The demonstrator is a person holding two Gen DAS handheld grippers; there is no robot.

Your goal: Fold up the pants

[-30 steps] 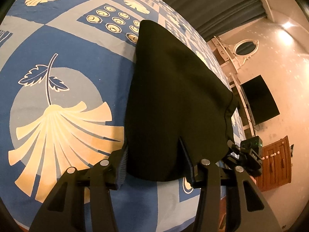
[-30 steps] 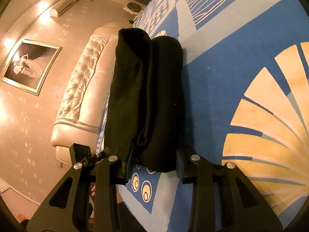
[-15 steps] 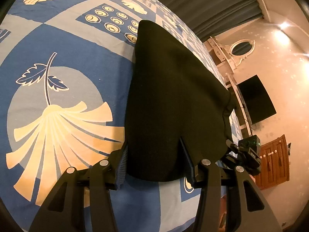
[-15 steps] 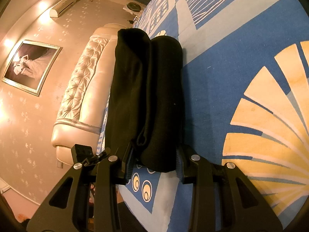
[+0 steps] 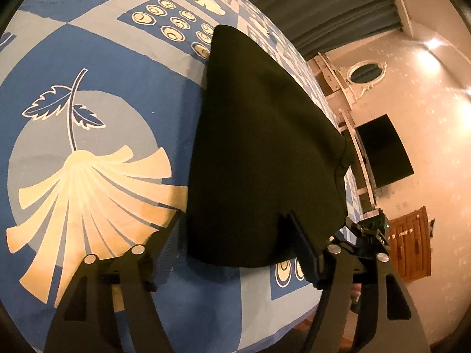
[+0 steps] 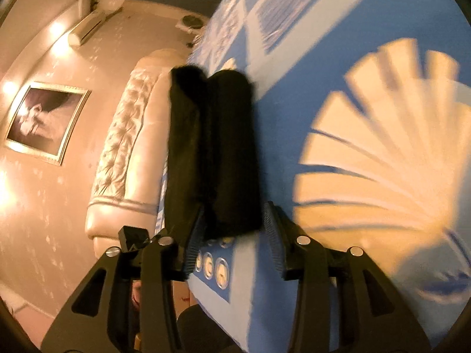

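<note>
Left wrist view showed folded black pants near the bed edge, both grippers just opening, fingers apart. Dragging fingers could snag and undo the fold.

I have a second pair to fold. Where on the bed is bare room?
Bare bedspread lies over the leaf and fan print beside the folded black pants. The bed edge on the pants' other side is tight.

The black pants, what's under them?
The black pants lie folded on the bed's blue patterned cover. Cream rings peek out under the near edge. Whatever pattern lies beneath the rest is covered, so it cannot be seen.
</note>
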